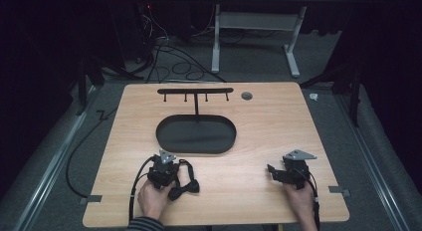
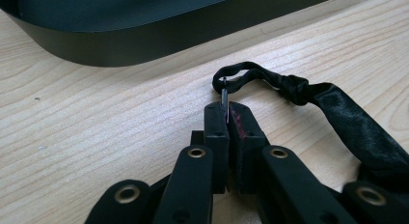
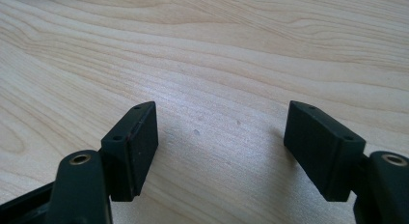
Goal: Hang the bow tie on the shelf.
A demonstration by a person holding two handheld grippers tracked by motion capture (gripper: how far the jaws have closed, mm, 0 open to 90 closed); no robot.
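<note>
left gripper [image 2: 226, 119]: clamped on bow tie [image 1: 185, 183] hook, likely for hanging on rack [image 1: 195, 91] | right gripper [image 3: 219, 151]: wide, empty, over bare surface [image 1: 259, 126]

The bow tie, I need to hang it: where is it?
In the high view, the bow tie lies near the table's front left, its strap hook pinched by the left gripper.
</note>
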